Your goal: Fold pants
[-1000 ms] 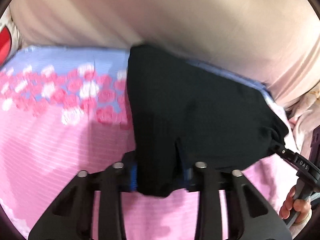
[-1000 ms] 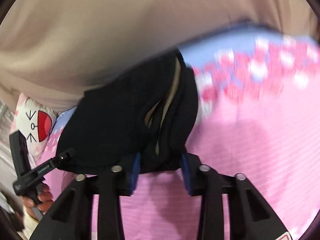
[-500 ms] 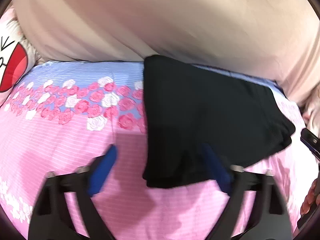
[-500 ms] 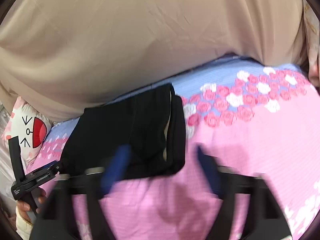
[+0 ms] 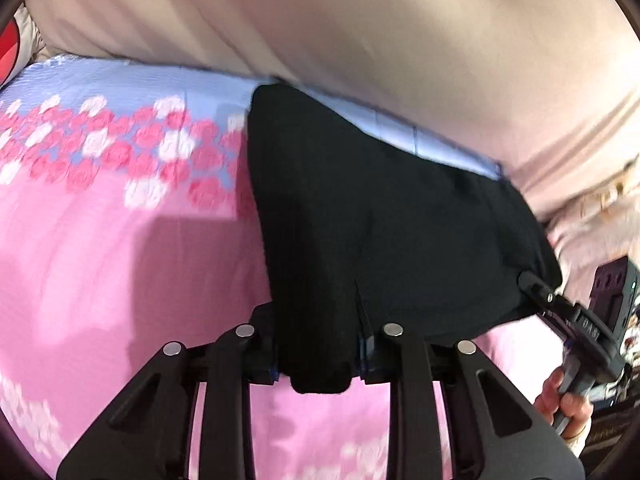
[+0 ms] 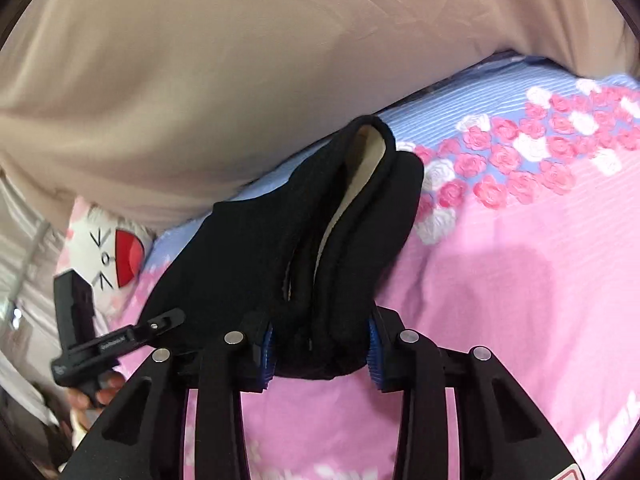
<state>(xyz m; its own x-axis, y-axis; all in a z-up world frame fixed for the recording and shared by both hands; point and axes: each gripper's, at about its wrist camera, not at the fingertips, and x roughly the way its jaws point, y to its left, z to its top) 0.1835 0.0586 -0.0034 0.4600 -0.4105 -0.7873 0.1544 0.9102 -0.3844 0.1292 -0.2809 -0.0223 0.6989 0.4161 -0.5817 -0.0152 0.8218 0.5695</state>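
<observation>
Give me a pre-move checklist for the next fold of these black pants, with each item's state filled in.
1. Left gripper closing with a pants corner between its pads: ok.
2. Right gripper closing with the bunched waist end between its pads: ok.
3. Both grips on the near edge: ok.
4. Fabric flat between grips: not ok, the waist end gapes and shows its pale lining.
5. Bedspread bare beside the pants: ok.
6. Far edge aligned: cannot tell.

Your bed (image 5: 120, 264), in its pink rose sheet, carries the black pants (image 5: 380, 216); a pillow (image 6: 108, 256) lies at nine o'clock.
</observation>
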